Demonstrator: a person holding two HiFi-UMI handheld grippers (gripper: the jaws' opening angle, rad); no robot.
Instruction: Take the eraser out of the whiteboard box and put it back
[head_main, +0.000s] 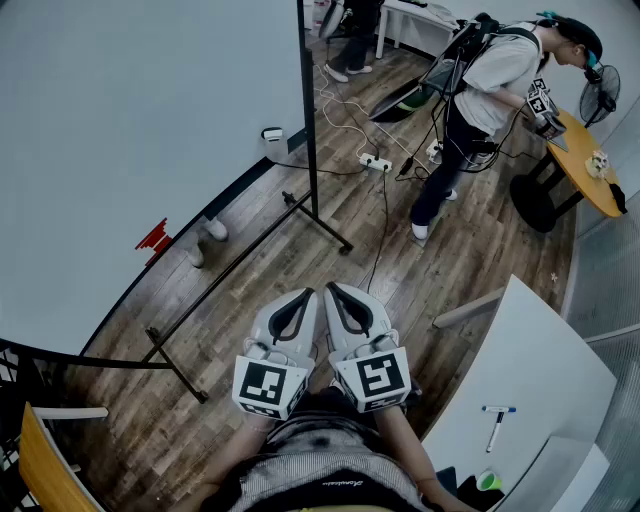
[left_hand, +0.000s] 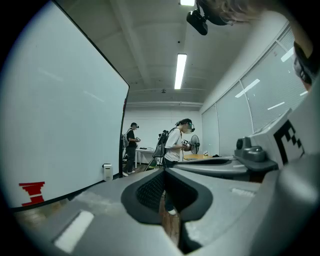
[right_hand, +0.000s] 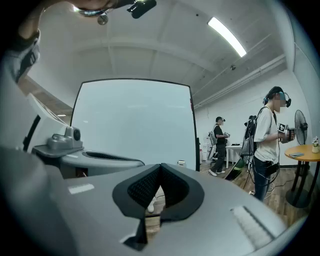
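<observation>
My left gripper (head_main: 306, 295) and right gripper (head_main: 335, 290) hang side by side close in front of my body, above the wood floor. Both are shut with nothing between the jaws. In the left gripper view the left gripper (left_hand: 164, 173) has its pads meeting, and in the right gripper view the right gripper (right_hand: 160, 166) does too. A large whiteboard (head_main: 120, 120) on a black stand is ahead to the left. A small white box (head_main: 272, 133) sits at its lower edge, also seen as the box (left_hand: 107, 171) in the left gripper view. I see no eraser.
A red stepped shape (head_main: 154, 238) is on the whiteboard. The stand's black legs (head_main: 240, 265) and a power strip with cables (head_main: 376, 161) lie on the floor. A person (head_main: 480, 90) stands at a round wooden table (head_main: 585, 165). A white board with a marker (head_main: 496, 425) lies at lower right.
</observation>
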